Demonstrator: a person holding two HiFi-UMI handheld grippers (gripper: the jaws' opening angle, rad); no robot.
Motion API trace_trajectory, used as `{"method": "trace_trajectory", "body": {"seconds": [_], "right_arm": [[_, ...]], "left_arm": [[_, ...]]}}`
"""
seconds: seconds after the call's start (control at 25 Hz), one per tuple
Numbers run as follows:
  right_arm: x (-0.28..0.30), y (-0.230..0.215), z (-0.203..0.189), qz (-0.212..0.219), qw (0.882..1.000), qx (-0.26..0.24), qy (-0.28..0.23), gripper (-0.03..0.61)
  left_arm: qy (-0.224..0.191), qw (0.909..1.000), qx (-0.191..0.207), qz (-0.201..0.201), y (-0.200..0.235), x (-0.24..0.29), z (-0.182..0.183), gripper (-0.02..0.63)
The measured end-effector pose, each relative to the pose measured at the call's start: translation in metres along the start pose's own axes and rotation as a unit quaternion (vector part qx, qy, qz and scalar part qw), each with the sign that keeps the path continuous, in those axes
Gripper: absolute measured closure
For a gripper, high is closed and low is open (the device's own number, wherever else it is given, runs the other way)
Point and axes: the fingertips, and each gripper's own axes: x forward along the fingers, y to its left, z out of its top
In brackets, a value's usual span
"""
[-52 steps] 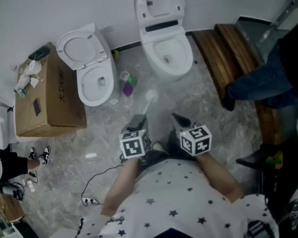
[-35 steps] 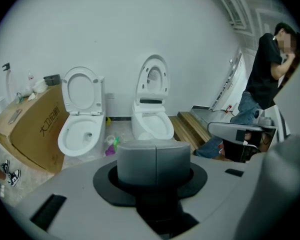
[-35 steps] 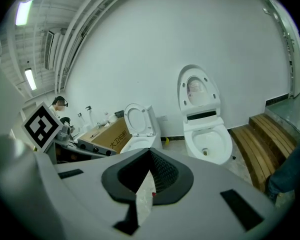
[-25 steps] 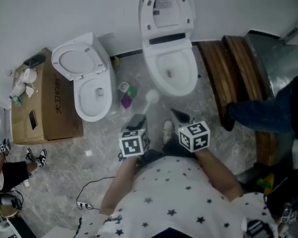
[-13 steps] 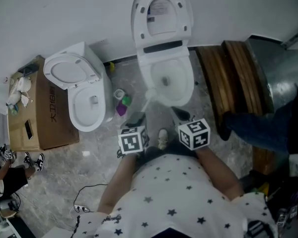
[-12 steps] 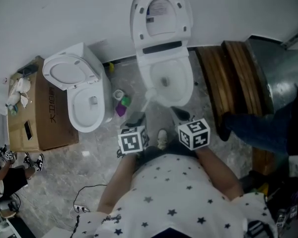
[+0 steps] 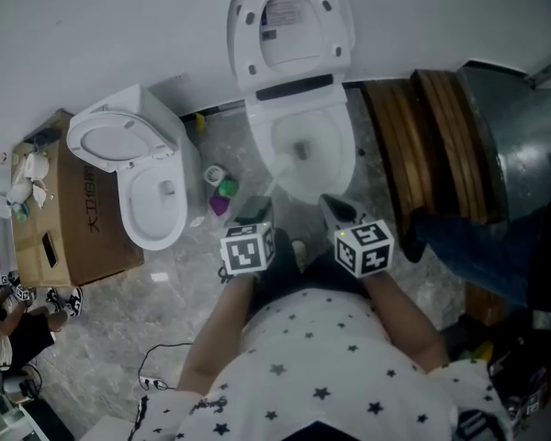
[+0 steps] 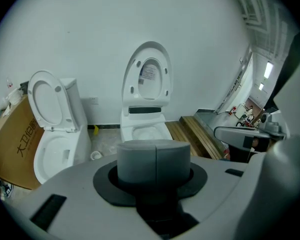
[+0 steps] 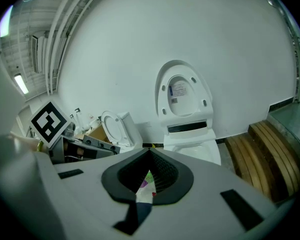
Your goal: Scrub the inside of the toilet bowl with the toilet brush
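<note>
- Head view: the left gripper (image 7: 254, 211) is clamped on the toilet brush (image 7: 268, 180). The brush's white head reaches the front left rim of the toilet bowl (image 7: 342, 159), whose lid (image 7: 289, 26) is up. The right gripper (image 7: 336, 211), just beside the left one, points at the bowl's front edge. Scrubbing seems not yet begun, so the whole inside is left to do.
- Left gripper view: the jaws grip the brush's grey handle end (image 8: 155, 161). The bowl lies straight ahead beyond it.
- Right gripper view: the jaws meet at their tips with nothing between them. The bowl stands ahead, slightly right.
</note>
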Motion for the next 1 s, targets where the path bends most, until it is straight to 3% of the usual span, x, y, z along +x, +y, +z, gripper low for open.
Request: {"method": "trace_trajectory", "body": {"seconds": [0.6,1.0], "right_arm": [[0.04,-0.043,0.015,-0.037,0.998,0.052,0.008,0.572],[0.082,-0.066,0.016,-0.045,0.994,0.099,0.015,0.572]], "left_arm": [[0.031,0.9986,0.029,-0.032,0.008,0.083,0.053,0.46],[0.071,0.9958,0.05,-0.03,0.018,0.141,0.081,0.46]]}}
